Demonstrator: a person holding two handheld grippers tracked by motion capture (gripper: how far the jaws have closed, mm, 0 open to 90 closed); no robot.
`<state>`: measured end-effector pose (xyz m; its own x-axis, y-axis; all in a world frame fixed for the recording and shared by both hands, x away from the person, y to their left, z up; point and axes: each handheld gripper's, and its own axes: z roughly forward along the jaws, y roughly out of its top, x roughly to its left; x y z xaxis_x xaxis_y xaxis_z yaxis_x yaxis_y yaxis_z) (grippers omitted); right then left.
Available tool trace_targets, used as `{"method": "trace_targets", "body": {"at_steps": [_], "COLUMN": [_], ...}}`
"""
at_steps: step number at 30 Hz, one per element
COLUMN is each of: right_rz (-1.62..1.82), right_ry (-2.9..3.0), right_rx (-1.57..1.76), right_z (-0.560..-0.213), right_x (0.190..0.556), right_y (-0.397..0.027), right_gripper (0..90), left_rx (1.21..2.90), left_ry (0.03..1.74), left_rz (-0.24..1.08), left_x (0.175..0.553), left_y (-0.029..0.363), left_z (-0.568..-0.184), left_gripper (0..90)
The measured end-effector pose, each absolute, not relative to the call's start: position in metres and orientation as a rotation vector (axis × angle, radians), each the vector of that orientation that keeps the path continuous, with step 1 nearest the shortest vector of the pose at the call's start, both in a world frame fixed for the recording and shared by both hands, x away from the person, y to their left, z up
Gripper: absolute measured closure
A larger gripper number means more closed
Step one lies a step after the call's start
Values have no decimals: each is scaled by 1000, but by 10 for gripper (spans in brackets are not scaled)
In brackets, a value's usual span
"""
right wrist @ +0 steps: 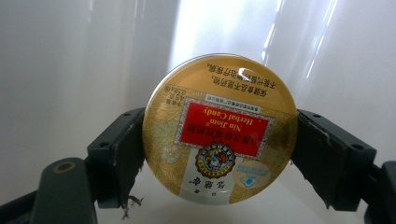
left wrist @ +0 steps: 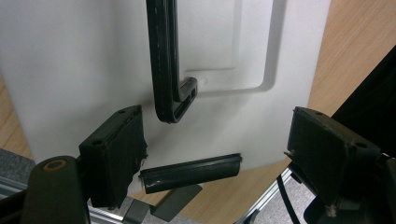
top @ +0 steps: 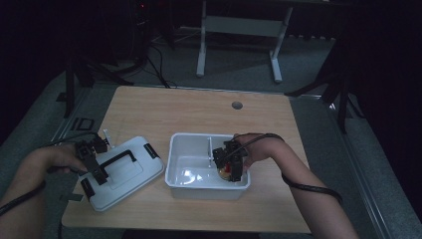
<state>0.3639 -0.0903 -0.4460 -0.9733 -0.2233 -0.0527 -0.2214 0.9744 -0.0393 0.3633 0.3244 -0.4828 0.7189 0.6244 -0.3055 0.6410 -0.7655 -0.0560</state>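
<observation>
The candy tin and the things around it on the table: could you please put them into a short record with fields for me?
held item: round gold candy tin with a red label
right gripper: shut on the tin's edges, inside the white bin
bin: open, with a divider wall
lid: white, black handle, lying flat on the wooden table left of the bin
left gripper: open, over the lid's edge, holding nothing

tins: 1 [right wrist: 219, 128] | tubs: 1 [top: 175, 164] | lids: 1 [top: 139, 172] | tongs: 2 [top: 97, 167] [top: 230, 169]
</observation>
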Motion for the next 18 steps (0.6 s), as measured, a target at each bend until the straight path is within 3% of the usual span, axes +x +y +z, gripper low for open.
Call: {"method": "trace_targets", "body": {"at_steps": [18], "right_rz": [-201], "right_ry": [3050], "right_rx": [-340], "right_z": [-479], "right_x": [372], "right_y": [-84], "right_gripper": [209], "left_rx": [2861], "left_ry": [1060], "left_rz": [-488], "left_x": [364], "left_y": [324], "left_z": [-485], "left_gripper": [189]}}
